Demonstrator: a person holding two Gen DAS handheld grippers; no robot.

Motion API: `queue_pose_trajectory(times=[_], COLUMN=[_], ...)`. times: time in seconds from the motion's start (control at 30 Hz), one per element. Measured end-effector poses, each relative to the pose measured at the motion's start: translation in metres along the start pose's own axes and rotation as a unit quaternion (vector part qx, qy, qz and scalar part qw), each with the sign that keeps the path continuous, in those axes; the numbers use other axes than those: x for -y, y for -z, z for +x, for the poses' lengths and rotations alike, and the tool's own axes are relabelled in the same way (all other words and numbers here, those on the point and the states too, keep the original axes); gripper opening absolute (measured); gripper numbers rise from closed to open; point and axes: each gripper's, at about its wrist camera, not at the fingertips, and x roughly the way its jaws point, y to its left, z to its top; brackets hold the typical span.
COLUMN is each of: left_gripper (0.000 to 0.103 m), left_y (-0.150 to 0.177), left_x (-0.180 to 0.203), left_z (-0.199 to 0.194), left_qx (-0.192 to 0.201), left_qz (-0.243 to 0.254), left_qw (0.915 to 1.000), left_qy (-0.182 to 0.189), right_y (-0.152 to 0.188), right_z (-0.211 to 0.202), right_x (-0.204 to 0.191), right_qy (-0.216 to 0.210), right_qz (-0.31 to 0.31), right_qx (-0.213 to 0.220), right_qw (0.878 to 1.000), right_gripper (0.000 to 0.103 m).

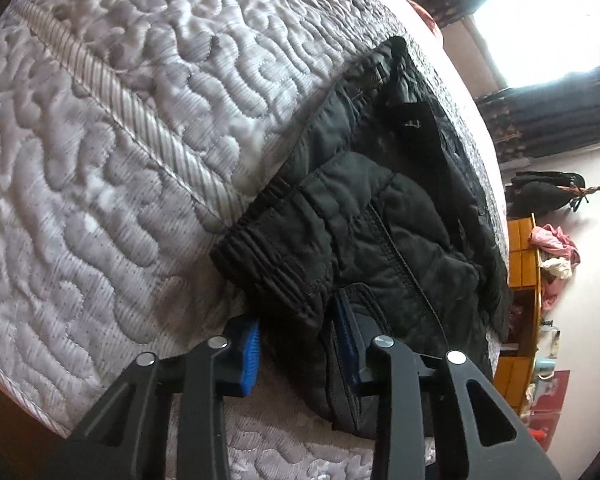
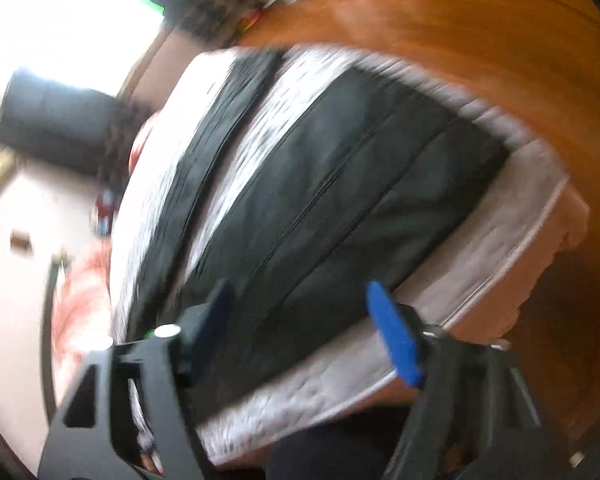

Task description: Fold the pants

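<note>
Black padded pants lie crumpled on a quilted grey mattress, their elastic waistband facing me. In the left wrist view my left gripper is shut on a fold of the pants' near edge, and the fabric fills the gap between its blue pads. The right wrist view is blurred. There the pants stretch as long dark legs across the mattress. My right gripper hangs open over the near end of a leg, and its blue pads stand apart without pressing on the cloth.
Beyond the bed stand a wooden shelf unit with pink clothes on it and a black bag on the floor. A wooden bed frame curves round the mattress. Bright windows glare.
</note>
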Motion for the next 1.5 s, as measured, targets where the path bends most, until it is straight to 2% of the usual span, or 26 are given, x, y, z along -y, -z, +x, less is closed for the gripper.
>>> queue_pose_trajectory(times=[0.07, 0.1, 0.13, 0.17, 0.27, 0.33, 0.37, 0.4, 0.43, 0.47, 0.5, 0.53, 0.6, 0.7, 0.87, 0.97, 1.03, 1.13, 1.17, 1.2, 1.23, 1.27, 1.33, 1.37, 1.4, 1.5], left_gripper=[0.034, 0.042, 0.045, 0.051, 0.056, 0.055, 0.051, 0.038, 0.034, 0.027, 0.023, 0.021, 0.018, 0.016, 0.016, 0.016, 0.017, 0.019, 0.022, 0.025, 0.026, 0.030, 0.049, 0.068, 0.078, 0.081], left_y=[0.001, 0.002, 0.003, 0.005, 0.005, 0.005, 0.003, 0.003, 0.003, 0.003, 0.005, 0.006, 0.006, 0.005, 0.000, -0.002, -0.004, -0.003, 0.002, 0.002, 0.002, 0.002, 0.005, 0.006, 0.006, -0.006], left_x=[-0.001, -0.001, -0.001, -0.001, 0.003, 0.006, 0.008, 0.007, 0.006, 0.004, 0.001, 0.001, 0.000, -0.005, -0.039, -0.064, -0.075, -0.078, -0.075, -0.074, -0.072, -0.071, -0.072, -0.066, -0.060, -0.041], left_z=[0.000, 0.001, 0.001, 0.002, 0.002, 0.002, 0.004, 0.005, 0.004, 0.002, -0.001, -0.004, -0.014, -0.033, -0.064, -0.072, -0.069, -0.068, -0.068, -0.070, -0.074, -0.079, -0.098, -0.110, -0.121, -0.138], left_qx=[0.006, 0.010, 0.017, 0.018, 0.022, 0.023, 0.022, 0.020, 0.019, 0.020, 0.022, 0.026, 0.042, 0.064, 0.088, 0.098, 0.096, 0.091, 0.090, 0.087, 0.083, 0.086, 0.108, 0.129, 0.148, 0.169], left_qz=[-0.007, -0.011, -0.020, -0.026, -0.031, -0.037, -0.040, -0.045, -0.055, -0.066, -0.074, -0.083, -0.101, -0.117, -0.151, -0.165, -0.170, -0.151, -0.145, -0.140, -0.137, -0.134, -0.114, -0.097, -0.083, -0.054], left_qw=[1.0000, 0.9999, 0.9996, 0.9995, 0.9992, 0.9989, 0.9987, 0.9984, 0.9978, 0.9972, 0.9966, 0.9958, 0.9934, 0.9906, 0.9831, 0.9779, 0.9763, 0.9799, 0.9811, 0.9824, 0.9830, 0.9830, 0.9813, 0.9781, 0.9752, 0.9738], left_qy=[-0.001, -0.005, -0.008, -0.007, -0.013, -0.019, -0.023, -0.029, -0.032, -0.029, -0.027, -0.029, -0.032, -0.031, -0.055, -0.083, -0.094, -0.093, -0.092, -0.088, -0.089, -0.092, -0.112, -0.131, -0.142, -0.143], right_y=[-0.025, -0.033, -0.039, -0.044, -0.057, -0.057, -0.058, -0.059, -0.059, -0.060, -0.058, -0.057, -0.054, -0.046, -0.019, -0.003, 0.004, 0.007, 0.006, 0.005, 0.004, 0.001, 0.000, 0.002, 0.006, 0.012], right_z=[-0.005, -0.005, -0.004, -0.002, 0.009, 0.021, 0.026, 0.032, 0.035, 0.039, 0.040, 0.044, 0.042, 0.034, 0.033, 0.052, 0.066, 0.067, 0.060, 0.050, 0.039, 0.024, 0.010, 0.011, 0.022, 0.065], right_x=[0.034, 0.047, 0.060, 0.073, 0.090, 0.097, 0.100, 0.102, 0.105, 0.106, 0.104, 0.104, 0.097, 0.084, 0.053, 0.044, 0.042, 0.034, 0.029, 0.022, 0.015, 0.005, -0.017, -0.029, -0.044, -0.054], right_qy=[-0.002, 0.001, 0.005, 0.003, 0.000, 0.006, 0.005, 0.002, -0.002, -0.001, -0.001, 0.001, -0.001, -0.019, -0.020, 0.004, 0.021, 0.061, 0.076, 0.096, 0.122, 0.142, 0.146, 0.141, 0.131, 0.121], right_qz=[0.047, 0.064, 0.080, 0.100, 0.116, 0.118, 0.121, 0.123, 0.124, 0.122, 0.118, 0.115, 0.107, 0.088, 0.029, -0.006, -0.024, -0.057, -0.066, -0.077, -0.089, -0.109, -0.146, -0.168, -0.196, -0.225], right_qx=[0.016, 0.020, 0.025, 0.027, 0.019, 0.010, 0.005, 0.002, 0.001, 0.000, -0.001, -0.006, -0.007, -0.010, -0.035, -0.065, -0.084, -0.090, -0.082, -0.065, -0.043, -0.013, 0.022, 0.023, 0.006, -0.047], right_qw=[0.999, 0.998, 0.996, 0.995, 0.993, 0.993, 0.993, 0.992, 0.992, 0.993, 0.993, 0.993, 0.994, 0.996, 0.999, 0.998, 0.996, 0.992, 0.991, 0.990, 0.988, 0.984, 0.978, 0.975, 0.972, 0.966], right_gripper=[0.064, 0.071, 0.076, 0.078, 0.079, 0.081, 0.081, 0.081, 0.081, 0.076, 0.064, 0.058, 0.020, 0.014, 0.014, 0.014, 0.014, 0.031, 0.044, 0.048, 0.049, 0.052, 0.063, 0.068, 0.070, 0.070])
